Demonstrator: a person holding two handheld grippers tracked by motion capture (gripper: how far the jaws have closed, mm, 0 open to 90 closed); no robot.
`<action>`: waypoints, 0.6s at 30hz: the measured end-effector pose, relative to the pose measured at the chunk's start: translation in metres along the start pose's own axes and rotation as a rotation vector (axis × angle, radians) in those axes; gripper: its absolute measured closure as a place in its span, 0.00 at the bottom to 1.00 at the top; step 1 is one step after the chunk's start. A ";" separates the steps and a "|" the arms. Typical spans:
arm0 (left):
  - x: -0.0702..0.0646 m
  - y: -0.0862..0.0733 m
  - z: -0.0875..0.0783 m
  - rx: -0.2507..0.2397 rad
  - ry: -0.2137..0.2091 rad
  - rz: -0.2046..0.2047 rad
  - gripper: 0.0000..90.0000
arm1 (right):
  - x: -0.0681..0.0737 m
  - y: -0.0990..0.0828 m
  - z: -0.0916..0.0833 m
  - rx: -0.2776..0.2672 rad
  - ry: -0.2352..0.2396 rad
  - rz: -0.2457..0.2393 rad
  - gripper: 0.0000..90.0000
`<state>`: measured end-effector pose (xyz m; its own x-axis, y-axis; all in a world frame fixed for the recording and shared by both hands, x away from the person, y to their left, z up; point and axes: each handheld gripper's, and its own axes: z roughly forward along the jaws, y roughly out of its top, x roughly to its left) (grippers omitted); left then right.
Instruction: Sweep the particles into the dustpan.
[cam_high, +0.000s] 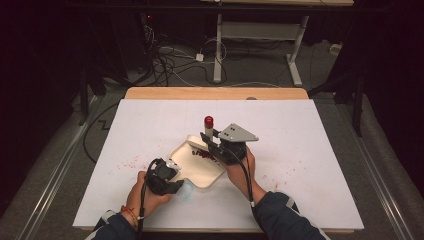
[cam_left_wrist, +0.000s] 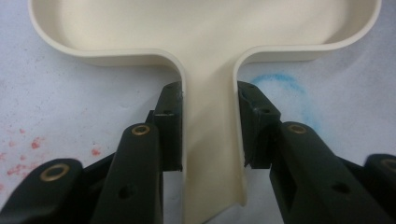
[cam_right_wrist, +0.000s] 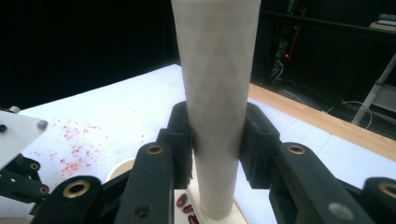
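Cream plastic sits at the centre of the high view: a shallow tray (cam_high: 197, 162) with a narrow handle lies on the white table (cam_high: 310, 165), just below the middle of the frame. Your left gripper (cam_high: 167, 180), at lower left of centre, has its jaws pinching that handle (cam_left_wrist: 210, 140) from both sides — in the left gripper view the pads (cam_left_wrist: 169, 126) press flat against the handle's walls, with the tray's basin spreading across the top of the frame. Your right gripper (cam_high: 210, 140), just right of centre, holds a pale tube (cam_right_wrist: 217, 93) upright, its jaws clamped on the tube's sides; the tube's red cap (cam_high: 208, 121) shows above the jaws in the high view. The tube's foot stands over the tray's far end, where a few dark red beans (cam_right_wrist: 186, 205) lie beside it — whether it touches the tray floor you cannot tell. Red specks (cam_high: 131, 161) dot the table left of the tray, and a faint blue ring (cam_left_wrist: 285, 88) marks the table beside the handle.
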<state>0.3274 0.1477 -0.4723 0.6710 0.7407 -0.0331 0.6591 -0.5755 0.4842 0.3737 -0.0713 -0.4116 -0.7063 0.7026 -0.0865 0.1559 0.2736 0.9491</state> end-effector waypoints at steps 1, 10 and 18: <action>0.000 0.001 0.000 0.007 -0.001 0.004 0.71 | 0.002 0.000 -0.001 0.002 0.000 0.003 0.77; -0.001 0.001 0.000 0.004 0.001 0.006 0.71 | 0.006 0.000 -0.010 0.007 0.018 0.015 0.77; 0.000 0.001 0.001 -0.006 0.006 0.016 0.71 | 0.018 -0.002 -0.019 0.009 0.048 -0.032 0.77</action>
<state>0.3279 0.1467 -0.4725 0.6791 0.7338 -0.0200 0.6464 -0.5849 0.4899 0.3470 -0.0715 -0.4093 -0.7436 0.6609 -0.1014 0.1389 0.3011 0.9434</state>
